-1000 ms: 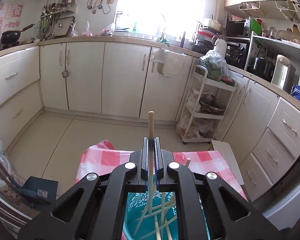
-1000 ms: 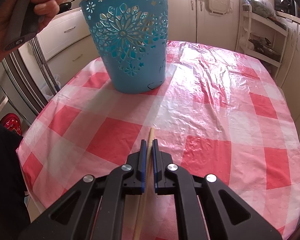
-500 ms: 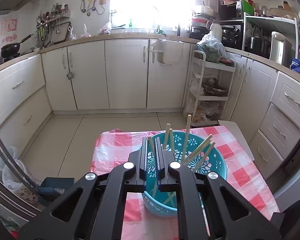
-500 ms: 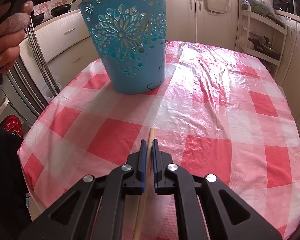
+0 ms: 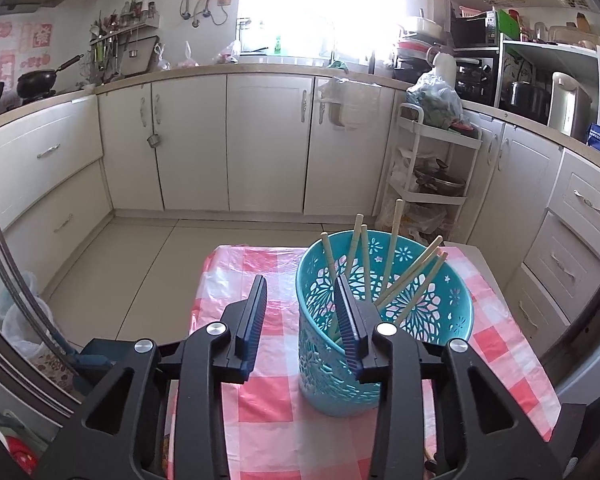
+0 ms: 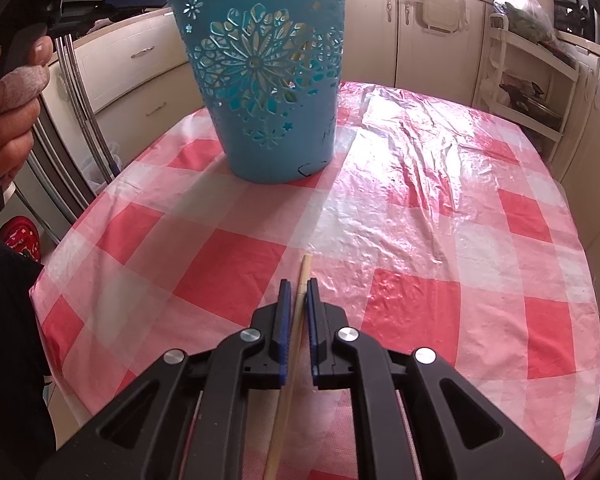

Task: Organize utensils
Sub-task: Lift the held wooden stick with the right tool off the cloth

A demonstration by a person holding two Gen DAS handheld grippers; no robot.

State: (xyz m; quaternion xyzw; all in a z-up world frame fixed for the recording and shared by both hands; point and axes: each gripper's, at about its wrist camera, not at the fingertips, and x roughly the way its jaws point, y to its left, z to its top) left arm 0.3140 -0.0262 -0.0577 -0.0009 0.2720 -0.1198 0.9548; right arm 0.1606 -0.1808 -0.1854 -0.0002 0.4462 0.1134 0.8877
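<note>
Teal basket (image 6: 270,80) on checked tablecloth (image 6: 420,240)

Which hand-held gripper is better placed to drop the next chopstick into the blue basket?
Right, probably. The right hand-held gripper has a chopstick between its jaws, which have just been opening slightly. The left hand-held gripper, jaws just opened, is empty beside the basket.

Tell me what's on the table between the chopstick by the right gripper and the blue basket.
Nothing: in the right wrist view only bare checked tablecloth lies between the chopstick and the basket.
</note>
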